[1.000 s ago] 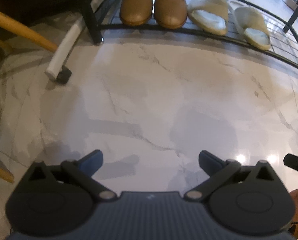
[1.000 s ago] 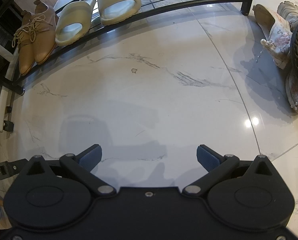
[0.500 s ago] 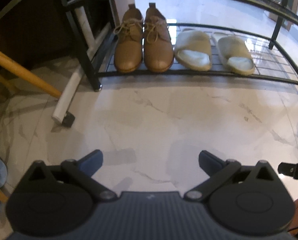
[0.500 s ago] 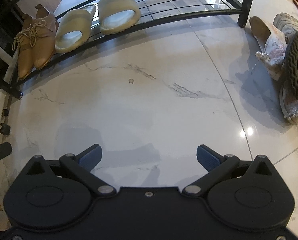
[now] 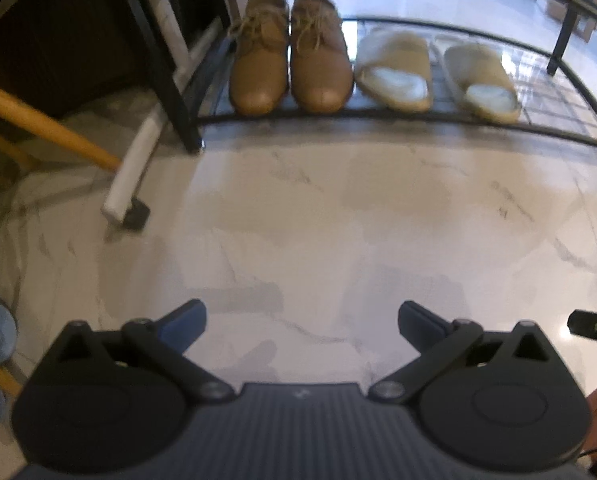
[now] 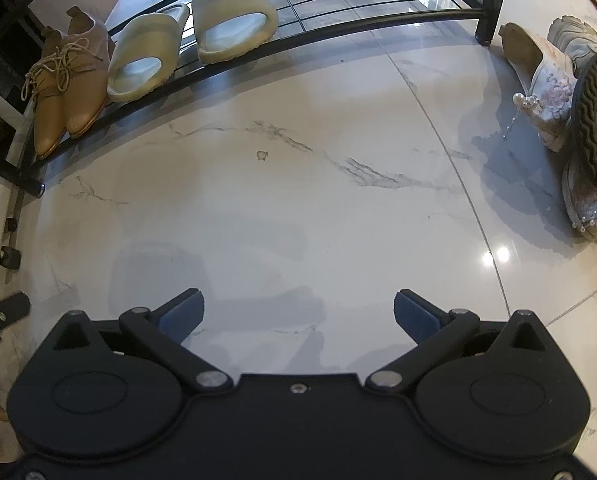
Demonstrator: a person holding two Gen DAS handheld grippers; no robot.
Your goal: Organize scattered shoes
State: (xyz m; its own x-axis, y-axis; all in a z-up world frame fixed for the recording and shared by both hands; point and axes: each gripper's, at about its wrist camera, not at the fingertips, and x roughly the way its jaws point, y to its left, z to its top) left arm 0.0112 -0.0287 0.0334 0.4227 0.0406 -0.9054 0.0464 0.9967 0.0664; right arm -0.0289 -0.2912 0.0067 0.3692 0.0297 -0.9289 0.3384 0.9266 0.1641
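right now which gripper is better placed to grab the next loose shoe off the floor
Probably the right gripper: it is open and empty, and its view shows the pearl-trimmed shoes lying loose on the floor by the rack. The left gripper, also open, sees only shoes already shelved.

Left tongs spread wide — lace-ups racked.

A wooden pole slants beside a white tube on the marble floor.
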